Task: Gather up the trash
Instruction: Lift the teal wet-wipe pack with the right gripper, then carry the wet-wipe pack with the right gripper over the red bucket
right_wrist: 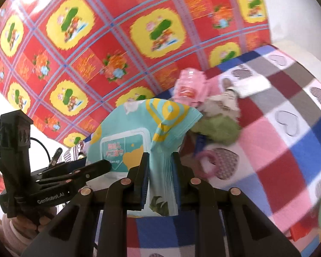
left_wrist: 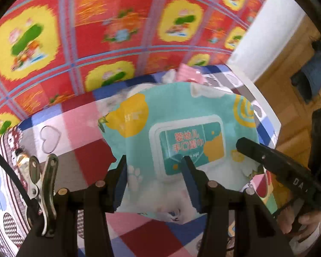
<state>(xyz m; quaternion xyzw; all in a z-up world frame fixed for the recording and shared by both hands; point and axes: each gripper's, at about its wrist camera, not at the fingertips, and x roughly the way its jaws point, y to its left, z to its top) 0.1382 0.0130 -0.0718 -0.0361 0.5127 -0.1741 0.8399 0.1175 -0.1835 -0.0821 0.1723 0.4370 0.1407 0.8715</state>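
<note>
Teal plastic, a soft wet-wipe packet (right_wrist: 139, 141), is pinched at its right edge by our right gripper (right_wrist: 160, 177), whose pads are clamped on the crinkled film so it lifts off the checked cloth (right_wrist: 289, 145). Our left gripper (left_wrist: 154, 182) sits with fingers apart astride the packet's near edge, probably to steady it. More scraps (right_wrist: 214, 115) lie beyond.

1 teal wet-wipes pack (right_wrist: 139, 141), flip lid on top. 1 pink plastic wrapper (right_wrist: 190, 85) near far edge of checked tablecloth (right_wrist: 289, 128). 1 green crumpled wad (right_wrist: 218, 126) just beside the pack. 1 white paper piece (right_wrist: 252, 84) toward far right corner. 1 pink ring (right_wrist: 205, 160). 1 metal clip (left_wrist: 42, 184) at left edge. 2 grippers: left (left_wrist: 154, 184), right (right_wrist: 160, 182).
</note>
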